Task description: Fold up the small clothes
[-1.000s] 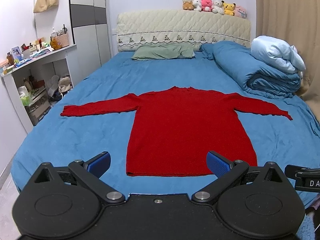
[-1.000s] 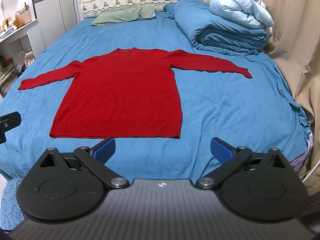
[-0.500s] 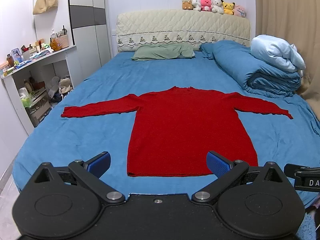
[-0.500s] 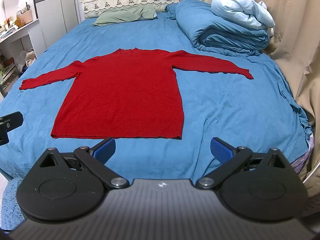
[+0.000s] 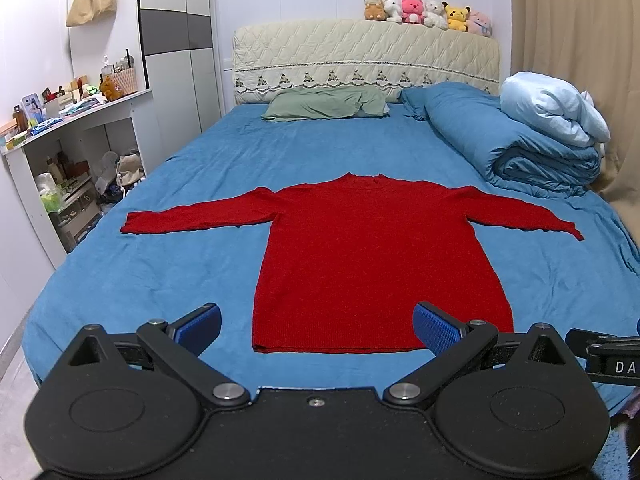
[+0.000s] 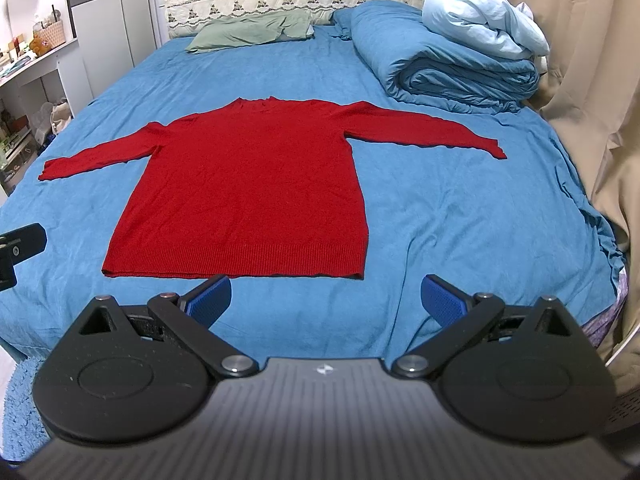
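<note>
A red long-sleeved sweater (image 5: 380, 256) lies flat on the blue bed sheet (image 5: 180, 272), sleeves spread to both sides, hem toward me. It also shows in the right wrist view (image 6: 248, 184). My left gripper (image 5: 318, 326) is open and empty, hovering just short of the hem near its left half. My right gripper (image 6: 326, 296) is open and empty, just short of the hem near its right corner. Neither touches the cloth.
A rolled blue duvet (image 5: 516, 144) with a pale blue blanket (image 5: 556, 112) lies at the bed's far right. A green pillow (image 5: 324, 102) sits by the headboard. A white shelf unit (image 5: 60, 148) stands left of the bed. Beige curtains (image 6: 600, 128) hang at the right.
Both grippers have moved slightly closer to the bed and the sweater's hem. Both stay open. The sweater has not moved.
</note>
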